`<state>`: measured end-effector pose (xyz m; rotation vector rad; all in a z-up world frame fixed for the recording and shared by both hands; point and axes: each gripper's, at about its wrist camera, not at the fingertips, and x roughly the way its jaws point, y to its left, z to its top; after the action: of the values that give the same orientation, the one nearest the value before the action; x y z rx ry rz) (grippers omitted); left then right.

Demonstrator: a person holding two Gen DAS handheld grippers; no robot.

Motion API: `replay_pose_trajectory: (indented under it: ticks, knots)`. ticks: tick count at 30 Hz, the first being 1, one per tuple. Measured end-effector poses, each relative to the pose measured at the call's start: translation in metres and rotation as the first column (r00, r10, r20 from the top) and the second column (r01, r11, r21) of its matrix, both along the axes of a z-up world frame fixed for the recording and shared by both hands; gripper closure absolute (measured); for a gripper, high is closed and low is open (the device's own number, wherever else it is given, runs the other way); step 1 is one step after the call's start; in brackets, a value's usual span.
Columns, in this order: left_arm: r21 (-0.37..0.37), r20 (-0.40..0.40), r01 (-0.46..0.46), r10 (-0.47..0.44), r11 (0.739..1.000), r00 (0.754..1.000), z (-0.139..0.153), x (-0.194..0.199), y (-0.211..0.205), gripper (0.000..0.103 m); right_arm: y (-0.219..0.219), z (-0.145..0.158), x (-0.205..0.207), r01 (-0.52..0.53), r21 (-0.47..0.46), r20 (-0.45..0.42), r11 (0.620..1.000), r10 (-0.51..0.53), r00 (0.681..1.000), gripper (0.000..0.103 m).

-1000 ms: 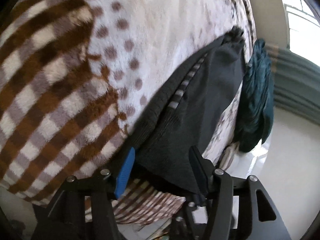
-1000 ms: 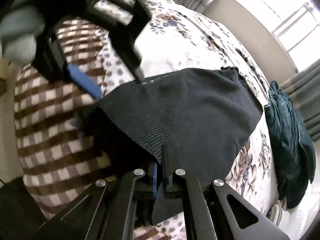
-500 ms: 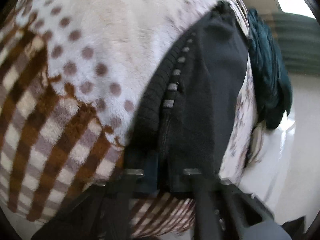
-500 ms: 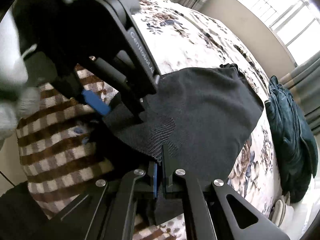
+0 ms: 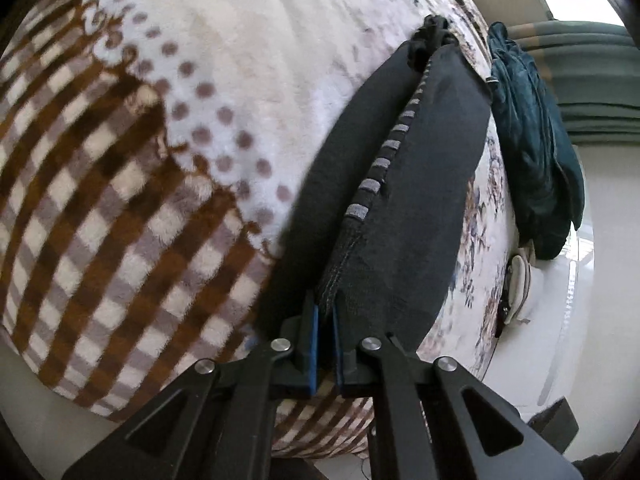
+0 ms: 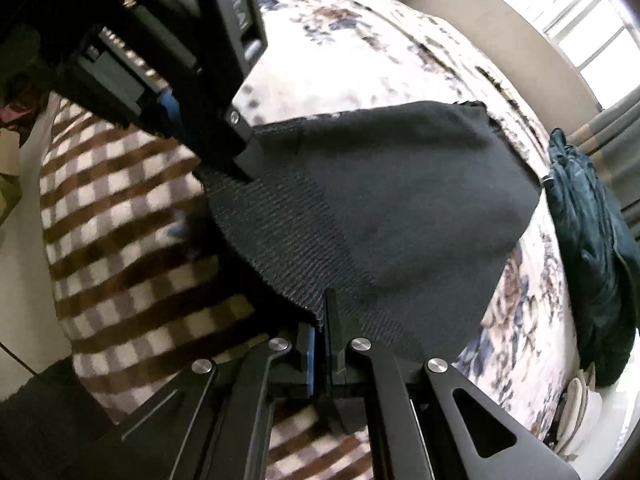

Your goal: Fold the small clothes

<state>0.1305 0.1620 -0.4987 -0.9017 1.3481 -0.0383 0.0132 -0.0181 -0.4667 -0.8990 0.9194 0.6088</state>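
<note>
A small black garment (image 5: pixel 420 184) with a ribbed hem and a grey dashed stripe is stretched over the bed. My left gripper (image 5: pixel 325 320) is shut on its near edge. In the right wrist view the same black garment (image 6: pixel 400 200) spreads flat and lifted, and my right gripper (image 6: pixel 320 320) is shut on its ribbed hem. The left gripper (image 6: pixel 240 160) shows there at the upper left, pinching the cloth's other corner.
The bed carries a fleece blanket (image 5: pixel 120 200) with brown checks, dots and flowers. A dark teal garment (image 5: pixel 536 160) lies bunched at the bed's far right edge, also in the right wrist view (image 6: pixel 592 240). White floor (image 5: pixel 580 360) lies beyond.
My left gripper was open around the garment's edge and has closed on it. Both grippers have lifted and stretched the cloth; the left gripper moved up and away in the right view.
</note>
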Motion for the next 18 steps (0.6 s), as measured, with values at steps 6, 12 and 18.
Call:
replay_pose_trajectory:
  ticks: [6,12,18]
  knots:
    - [-0.003,-0.079,0.034,-0.034,0.999,0.996,-0.038,0.003,0.009,0.097,0.008,-0.027,0.012,0.004,-0.053,-0.063,0.999,-0.008,0.998,0.099]
    - [0.052,-0.120,0.187,-0.180,0.981,0.976,-0.007,0.013,-0.004,0.053,-0.011,-0.011,0.048,0.144,0.096,-0.363,0.985,-0.100,0.927,0.035]
    - [0.068,-0.161,0.207,-0.194,0.976,0.968,0.016,0.010,-0.010,0.038,-0.075,0.020,0.079,0.499,0.300,-0.709,0.813,-0.160,0.687,0.014]
